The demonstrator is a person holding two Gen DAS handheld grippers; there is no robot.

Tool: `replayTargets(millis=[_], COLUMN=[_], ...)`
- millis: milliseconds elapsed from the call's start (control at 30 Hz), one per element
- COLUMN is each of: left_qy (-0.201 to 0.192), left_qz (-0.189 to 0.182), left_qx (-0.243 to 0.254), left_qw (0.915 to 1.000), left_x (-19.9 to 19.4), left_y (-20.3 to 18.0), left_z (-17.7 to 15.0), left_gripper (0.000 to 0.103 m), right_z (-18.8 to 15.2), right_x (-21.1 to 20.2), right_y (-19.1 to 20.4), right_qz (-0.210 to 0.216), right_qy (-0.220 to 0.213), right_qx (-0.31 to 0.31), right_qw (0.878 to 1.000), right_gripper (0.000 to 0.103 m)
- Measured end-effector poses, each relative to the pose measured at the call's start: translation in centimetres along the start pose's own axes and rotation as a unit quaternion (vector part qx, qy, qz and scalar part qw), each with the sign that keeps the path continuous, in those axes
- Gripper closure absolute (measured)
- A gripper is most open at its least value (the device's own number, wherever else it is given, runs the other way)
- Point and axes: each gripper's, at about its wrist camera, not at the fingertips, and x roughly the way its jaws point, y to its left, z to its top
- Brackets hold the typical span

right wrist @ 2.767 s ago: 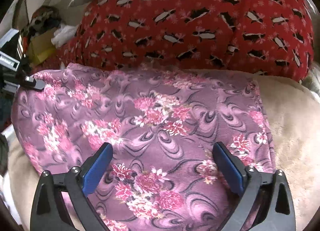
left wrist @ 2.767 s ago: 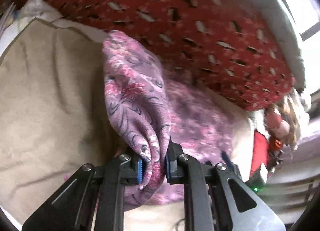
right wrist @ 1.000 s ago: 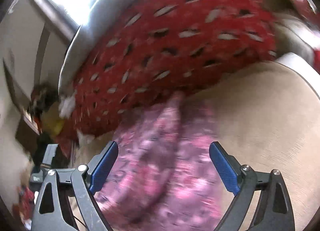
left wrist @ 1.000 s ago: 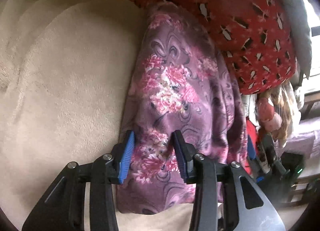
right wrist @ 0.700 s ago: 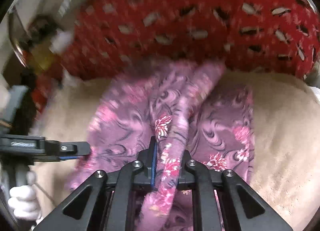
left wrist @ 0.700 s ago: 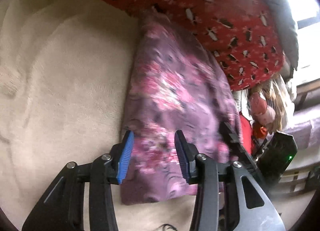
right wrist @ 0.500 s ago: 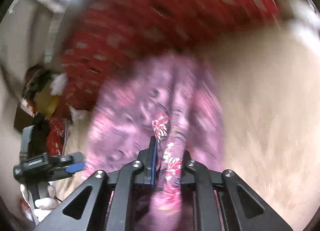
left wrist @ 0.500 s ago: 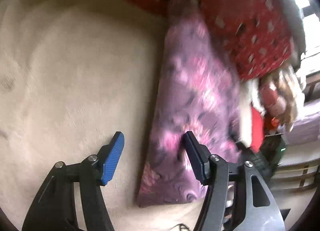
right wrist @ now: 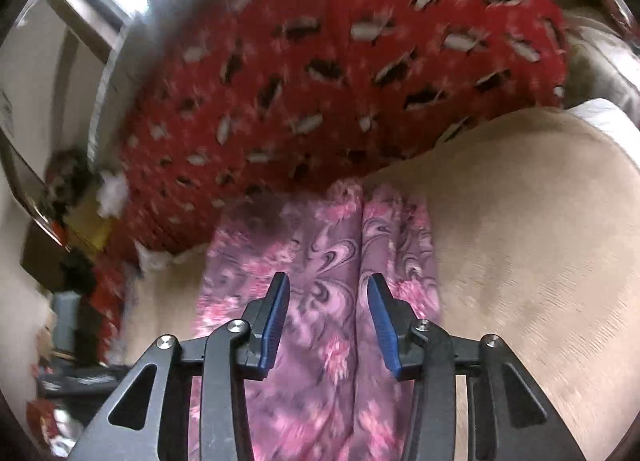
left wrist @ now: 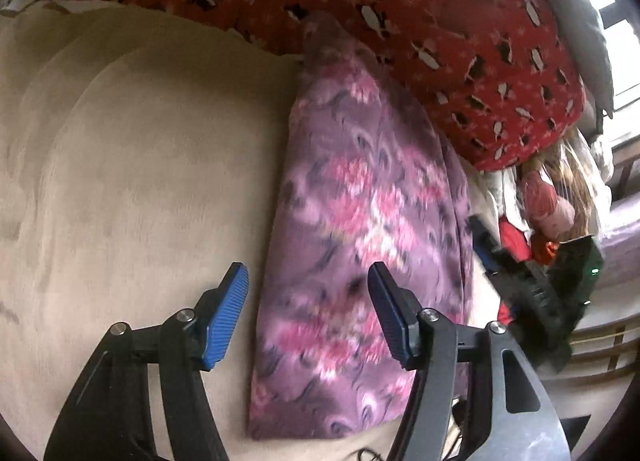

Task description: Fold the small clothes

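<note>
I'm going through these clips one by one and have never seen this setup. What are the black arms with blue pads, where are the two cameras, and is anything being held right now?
There is no robot here. A person holds one hand-held gripper in each hand, and a fisheye camera on each looks forward along its jaws. One picture is from the left gripper, the other from the right gripper. The blue strips are the pads on the jaws. Both pairs of jaws stand open, so nothing is held. On the beige blanket lies a purple flowered cloth, folded into a long narrow shape, its far end against a red patterned cushion. In the right view a seam or fold line runs along the cloth's length. The cluttered items beyond the cloth are too blurred to name.
</note>
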Motion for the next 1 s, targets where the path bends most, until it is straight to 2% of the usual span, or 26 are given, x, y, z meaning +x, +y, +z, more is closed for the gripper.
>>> replayTargets(millis=[67, 133, 233, 333, 400, 433, 500, 533, 633, 667, 700, 733, 767, 800, 833, 933, 967, 1000], left_qy=[-0.003, -0.009, -0.004, 0.020, 0.013, 0.013, 0.014, 0.014, 0.019, 0.026, 0.024, 0.011, 0.008, 0.012, 0.017, 0.015, 0.014, 0.013], left_qz=[0.003, 0.004, 0.020, 0.028, 0.028, 0.026, 0.013, 0.009, 0.019, 0.026, 0.033, 0.043, 0.057, 0.061, 0.059, 0.081, 0.086, 0.090], left_qx=[0.003, 0.010, 0.012, -0.005, 0.000, 0.004, 0.010, 0.014, 0.026, 0.025, 0.027, 0.035, 0.045, 0.047, 0.049, 0.064, 0.071, 0.076], left_qw=[1.0000, 0.9999, 0.9997, 0.9994, 0.9995, 0.9996, 0.9998, 0.9998, 0.9993, 0.9990, 0.9988, 0.9984, 0.9973, 0.9970, 0.9969, 0.9946, 0.9936, 0.9929], left_x=[0.2, 0.3, 1.8, 4.1, 3.1, 2.6, 1.2, 0.7, 0.6, 1.2, 1.6, 1.4, 1.2, 1.1, 1.0, 1.2, 1.5, 1.7], left_y=[-0.5, -0.7, -0.5, -0.3, -0.4, -0.4, -0.1, 0.1, 0.6, 0.5, 0.5, 0.1, -0.5, -0.8, -1.1, -1.1, -1.1, -1.2], left_z=[0.8, 1.2, 1.3, 1.4, 1.1, 0.9, -0.4, -1.2, -4.2, -4.7, -5.3, -5.8, -6.2, -6.3, -6.6, -7.4, -7.6, -7.7], left_gripper=[0.042, 0.042, 0.039, 0.033, 0.034, 0.034, 0.034, 0.034, 0.034, 0.034, 0.034, 0.034, 0.034, 0.034, 0.034, 0.034, 0.034, 0.034], right_z=[0.1, 0.0, -0.5, -1.9, -1.9, -1.9, -2.7, -3.2, -6.1, -7.2, -7.7, -8.5, -9.1, -9.6, -9.8, -10.0, -10.2, -10.7], right_x=[1.3, 0.2, -2.0, 1.1, 0.1, -1.0, -2.9, -3.8, -6.5, -7.0, -6.6, -6.2, -5.8, -5.7, -6.2, -8.4, -8.0, -6.7], right_y=[0.8, 1.6, -0.9, -3.8, -4.2, -4.3, -4.4, -4.4, -4.3, -4.2, -3.9, -3.6, -3.1, -2.5, -1.9, -1.8, -2.2, -3.0], right_qz=[-0.010, 0.000, 0.033, -0.010, 0.010, 0.037, 0.073, 0.082, 0.103, 0.111, 0.114, 0.108, 0.090, 0.078, 0.087, 0.096, 0.085, 0.065], right_qy=[0.030, 0.001, -0.051, 0.010, -0.003, -0.012, -0.020, -0.017, -0.005, 0.002, 0.017, 0.037, 0.053, 0.060, 0.055, -0.004, 0.002, 0.028], right_qx=[-0.046, -0.071, -0.015, 0.019, 0.045, 0.060, 0.073, 0.070, 0.051, 0.048, 0.044, 0.035, 0.020, -0.003, -0.023, -0.026, -0.017, -0.006], right_qw=[0.998, 0.997, 0.998, 1.000, 0.999, 0.997, 0.994, 0.994, 0.993, 0.993, 0.992, 0.993, 0.994, 0.995, 0.994, 0.995, 0.996, 0.997], right_gripper=[0.097, 0.098, 0.099, 0.099, 0.098, 0.093, 0.091, 0.086, 0.061, 0.056, 0.055, 0.055, 0.060, 0.070, 0.096, 0.096, 0.096, 0.096])
